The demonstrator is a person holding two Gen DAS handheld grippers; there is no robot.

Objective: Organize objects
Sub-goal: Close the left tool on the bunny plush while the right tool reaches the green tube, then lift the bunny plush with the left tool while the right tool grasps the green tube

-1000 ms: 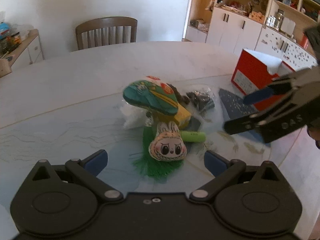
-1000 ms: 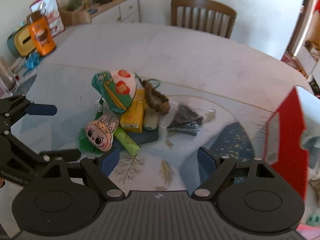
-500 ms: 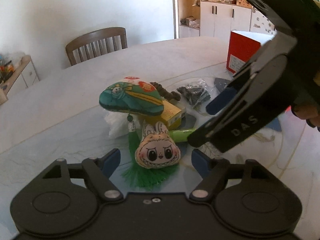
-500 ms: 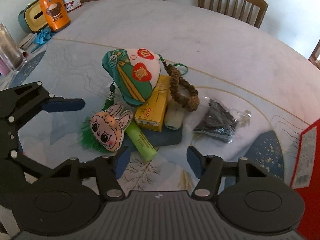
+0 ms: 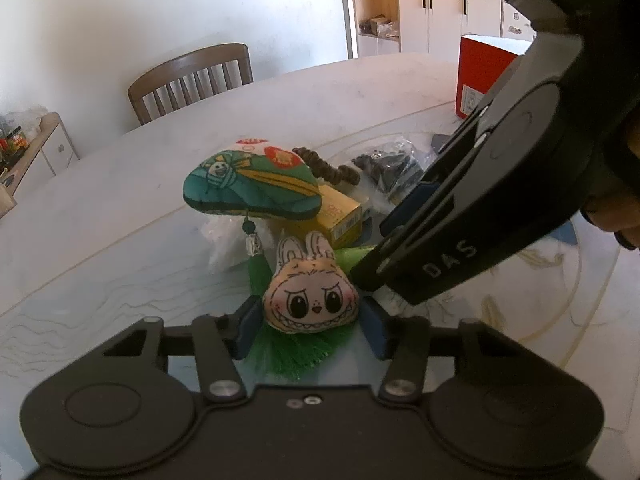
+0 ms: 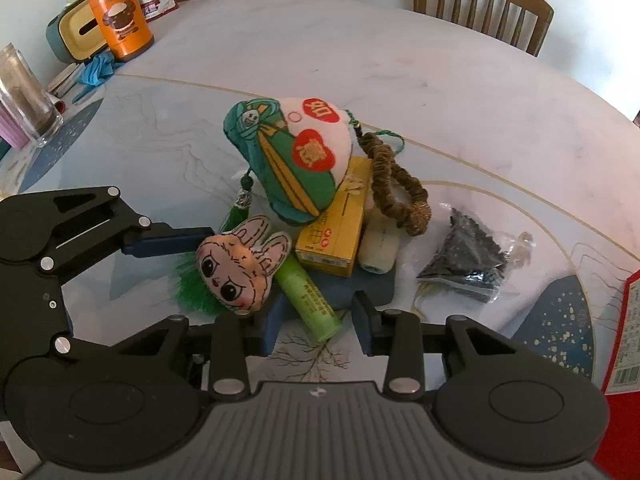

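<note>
The left gripper [image 5: 310,322] has its blue fingers on both sides of the rabbit-face plush [image 5: 311,294], close to it or touching, but I cannot tell if they really press it. The right gripper [image 6: 314,322] stands open around the end of the green tube [image 6: 308,298], which the plush partly hides. The plush is pink-cream with big dark eyes and a toothy grin, and lies on a green tassel [image 5: 298,350] at the front of the pile on the table [image 5: 120,200].
</note>
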